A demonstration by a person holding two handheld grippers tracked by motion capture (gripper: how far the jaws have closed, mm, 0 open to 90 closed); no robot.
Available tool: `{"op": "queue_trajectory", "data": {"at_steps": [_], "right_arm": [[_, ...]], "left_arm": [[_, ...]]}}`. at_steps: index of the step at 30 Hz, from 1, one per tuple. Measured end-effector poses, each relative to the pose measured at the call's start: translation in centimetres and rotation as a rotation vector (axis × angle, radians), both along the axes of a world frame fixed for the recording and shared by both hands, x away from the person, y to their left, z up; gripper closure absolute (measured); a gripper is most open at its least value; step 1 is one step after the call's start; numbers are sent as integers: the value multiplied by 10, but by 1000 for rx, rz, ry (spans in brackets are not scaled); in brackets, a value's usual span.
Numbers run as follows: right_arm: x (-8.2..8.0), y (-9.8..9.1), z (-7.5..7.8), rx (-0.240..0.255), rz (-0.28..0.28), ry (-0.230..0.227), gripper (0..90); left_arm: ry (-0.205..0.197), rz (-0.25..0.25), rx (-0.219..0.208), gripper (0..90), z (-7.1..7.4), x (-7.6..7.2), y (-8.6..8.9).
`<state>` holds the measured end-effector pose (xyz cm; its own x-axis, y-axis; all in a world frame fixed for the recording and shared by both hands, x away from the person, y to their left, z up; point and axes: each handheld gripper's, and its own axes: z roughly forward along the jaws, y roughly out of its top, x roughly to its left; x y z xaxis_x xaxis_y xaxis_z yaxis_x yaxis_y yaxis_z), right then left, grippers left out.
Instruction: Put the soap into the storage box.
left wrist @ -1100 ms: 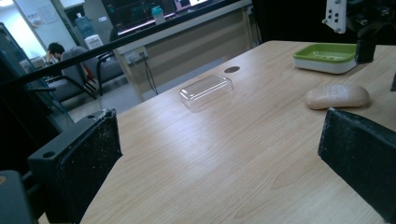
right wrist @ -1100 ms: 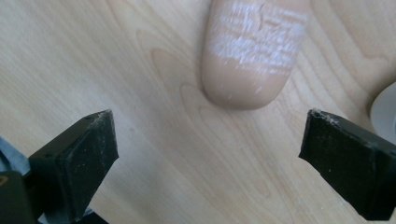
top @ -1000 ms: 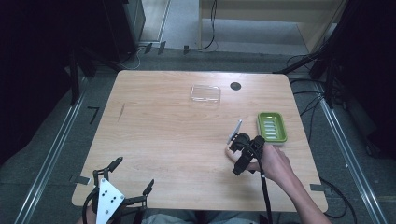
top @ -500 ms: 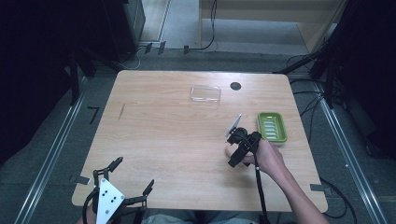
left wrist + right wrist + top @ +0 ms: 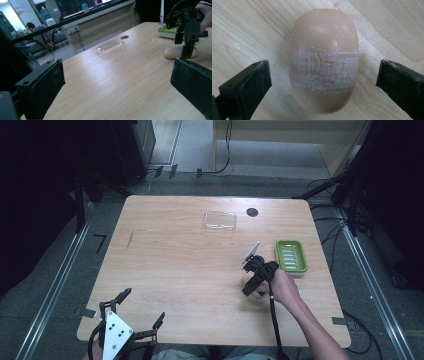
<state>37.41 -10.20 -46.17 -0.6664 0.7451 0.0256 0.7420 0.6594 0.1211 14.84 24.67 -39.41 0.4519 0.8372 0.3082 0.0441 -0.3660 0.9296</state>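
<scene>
At the near left desk edge the left tongs rest with jaws apart and empty, while right of centre the right tongs, jaws just opening wide, straddle without touching the tan oval soap bar lying on the wooden desk, before the green ribbed soap dish.

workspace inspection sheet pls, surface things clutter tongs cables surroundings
surface: wooden table, bare wood with a dark round hole near the far edge
job's things: tan soap bar flat on the table, white scuffs across it; green soap dish beside it; clear lid farther back
clutter: nothing seen
tongs: right tongs open, jaws just widened, either side of the soap without touching; left tongs open, nothing between
cables: black cable along the right forearm
surroundings: dark floor, metal rails, chairs beyond
</scene>
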Motion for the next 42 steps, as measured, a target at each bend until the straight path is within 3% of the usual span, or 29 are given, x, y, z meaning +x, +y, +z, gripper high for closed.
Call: {"op": "queue_trajectory", "data": {"at_steps": [8, 13, 18, 37, 42], "right_arm": [[3, 2, -7, 3, -3, 0, 3], [3, 1, -7, 12, -9, -8, 136], [3, 1, -7, 4, -8, 0, 143], [1, 7, -4, -40, 26, 7, 325], [2, 8, -4, -43, 31, 14, 329]], "left_arm": [[0, 0, -2, 0, 0, 0, 0], [0, -1, -1, 0, 0, 0, 1], [0, 1, 0, 0, 0, 0, 1], [-1, 1, -1, 0, 0, 0, 1], [-2, 1, 0, 0, 0, 0, 1]]}}
